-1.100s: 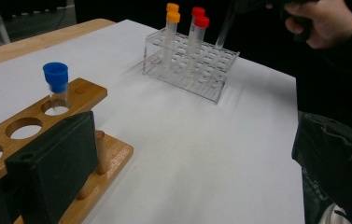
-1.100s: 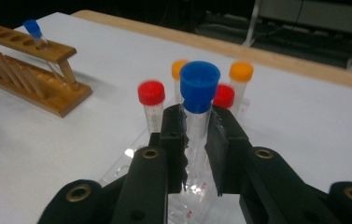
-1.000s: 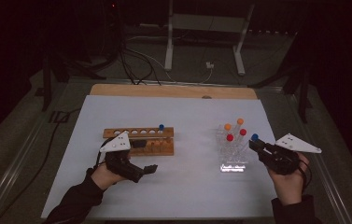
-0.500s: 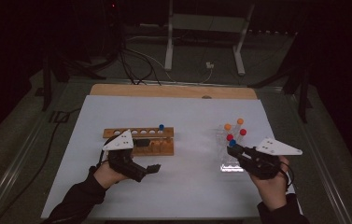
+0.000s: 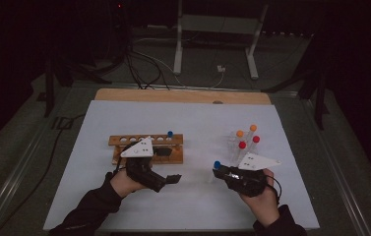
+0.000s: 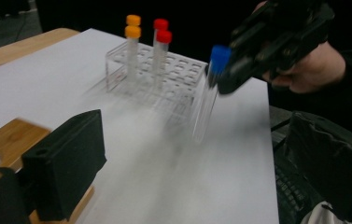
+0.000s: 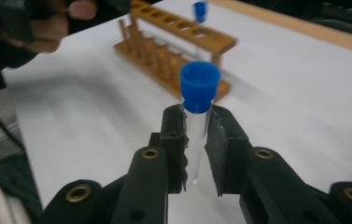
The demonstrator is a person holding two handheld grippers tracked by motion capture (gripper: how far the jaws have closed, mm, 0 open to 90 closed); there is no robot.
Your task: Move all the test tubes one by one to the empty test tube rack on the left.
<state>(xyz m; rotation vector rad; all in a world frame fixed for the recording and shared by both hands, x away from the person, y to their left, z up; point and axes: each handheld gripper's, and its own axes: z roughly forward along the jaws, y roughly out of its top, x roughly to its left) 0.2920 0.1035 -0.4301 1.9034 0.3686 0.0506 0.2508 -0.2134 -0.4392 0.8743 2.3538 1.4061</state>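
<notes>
Blue-capped tube [image 7: 197, 121] stands nearly upright, cap up, clamped in the right gripper [image 5: 221, 173] above the white mat, at about eight o'clock from the clear rack [image 5: 239, 147] holding four capped tubes. At nine o'clock, the wooden rack [image 5: 146, 147] holds one blue-capped tube, and the left gripper [image 5: 173, 179], jaws apart and empty, has just been closing slightly.

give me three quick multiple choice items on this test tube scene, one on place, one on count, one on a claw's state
1. Where does the wooden rack stand?
A. in front of the left claw
B. under the clear rack
C. off the table

2. How many capped tubes stand in the clear rack?
A. two
B. four
C. six

3. What is the right claw doing?
A. hanging open
B. gripping the blue-capped tube
C. gripping a red cap

Key: 1 A, the high view shows it just beyond that claw. 2 B, two orange caps, two red. 3 B, its jaws press the tube's sides.
</notes>
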